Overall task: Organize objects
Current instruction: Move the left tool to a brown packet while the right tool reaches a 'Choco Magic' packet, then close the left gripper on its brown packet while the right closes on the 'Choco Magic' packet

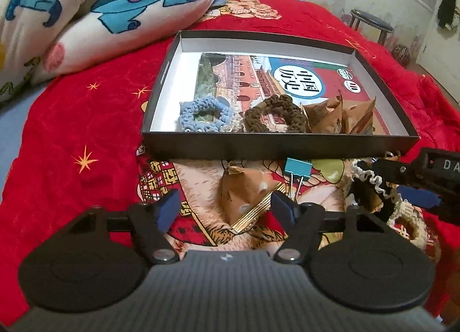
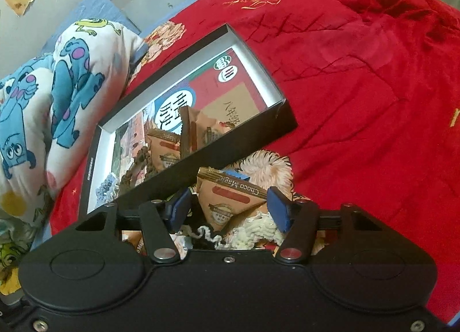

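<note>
Red bedding [image 1: 72, 119] covers the work surface, with a cartoon-print quilt [image 1: 95, 7] bunched at its far left and a stool [image 1: 371, 20] by the wall beyond.

A shallow black box [image 1: 276, 146] lies on the bedding. Inside it I see a book [image 1: 287, 79] flat on the bottom, and along the near wall a blue scrunchie [image 1: 205, 115], a brown scrunchie [image 1: 274, 115] beside it, and brown snack packets [image 1: 342, 116] at the right end.

In front of the box, on the bedding, lie one more packet [image 1: 247, 197], a teal binder clip [image 1: 297, 171] just behind it, and a pile of cream and dark scrunchies [image 1: 373, 188] to the right.

My left gripper [image 1: 224, 210] is released: its blue pads [image 1: 166, 208] stand wide apart. The packet lies ahead of them toward the right finger, and I cannot tell whether that finger touches it.

My right gripper [image 2: 230, 211] is over the scrunchie pile, seen from the left wrist view reaching in from the right. In its own view a "Choco Magic" packet [image 2: 230, 197] sits between the fingers. The right pad appears to meet the packet's corner; a gap shows at the left pad, so I cannot tell whether it is clamped.
</note>
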`<state>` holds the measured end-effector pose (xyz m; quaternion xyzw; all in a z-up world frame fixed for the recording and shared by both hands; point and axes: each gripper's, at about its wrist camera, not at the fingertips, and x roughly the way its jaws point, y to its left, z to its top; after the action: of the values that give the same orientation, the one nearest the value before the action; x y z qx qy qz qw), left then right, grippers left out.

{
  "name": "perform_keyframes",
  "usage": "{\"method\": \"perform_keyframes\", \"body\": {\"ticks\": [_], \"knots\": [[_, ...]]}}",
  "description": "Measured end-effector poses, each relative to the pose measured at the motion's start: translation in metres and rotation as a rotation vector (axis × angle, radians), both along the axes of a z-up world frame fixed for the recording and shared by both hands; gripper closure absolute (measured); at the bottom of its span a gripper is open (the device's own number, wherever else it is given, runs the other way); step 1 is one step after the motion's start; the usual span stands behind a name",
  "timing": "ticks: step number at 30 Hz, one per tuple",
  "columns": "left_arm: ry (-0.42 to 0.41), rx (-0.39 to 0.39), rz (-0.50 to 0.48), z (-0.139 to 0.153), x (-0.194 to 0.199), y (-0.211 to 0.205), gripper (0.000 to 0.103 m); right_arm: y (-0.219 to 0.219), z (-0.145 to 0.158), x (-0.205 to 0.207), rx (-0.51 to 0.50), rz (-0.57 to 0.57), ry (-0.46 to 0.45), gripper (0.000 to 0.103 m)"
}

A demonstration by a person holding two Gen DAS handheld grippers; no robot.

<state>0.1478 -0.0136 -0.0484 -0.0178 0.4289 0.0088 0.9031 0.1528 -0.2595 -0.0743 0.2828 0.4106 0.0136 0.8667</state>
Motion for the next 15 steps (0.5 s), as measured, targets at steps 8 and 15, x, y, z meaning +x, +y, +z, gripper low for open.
{"method": "perform_keyframes", "body": {"ticks": [8,15], "knots": [[0.032,-0.005,0.012,-0.0050,0.0040,0.0013,0.035,0.0025,-0.0024,0.0024,-0.023,-0.006,0.004,0.049],[0.024,0.005,0.004,-0.0084,0.0032,-0.0007,0.037,0.0006,-0.0043,0.0057,-0.020,-0.002,0.007,0.049]]}}
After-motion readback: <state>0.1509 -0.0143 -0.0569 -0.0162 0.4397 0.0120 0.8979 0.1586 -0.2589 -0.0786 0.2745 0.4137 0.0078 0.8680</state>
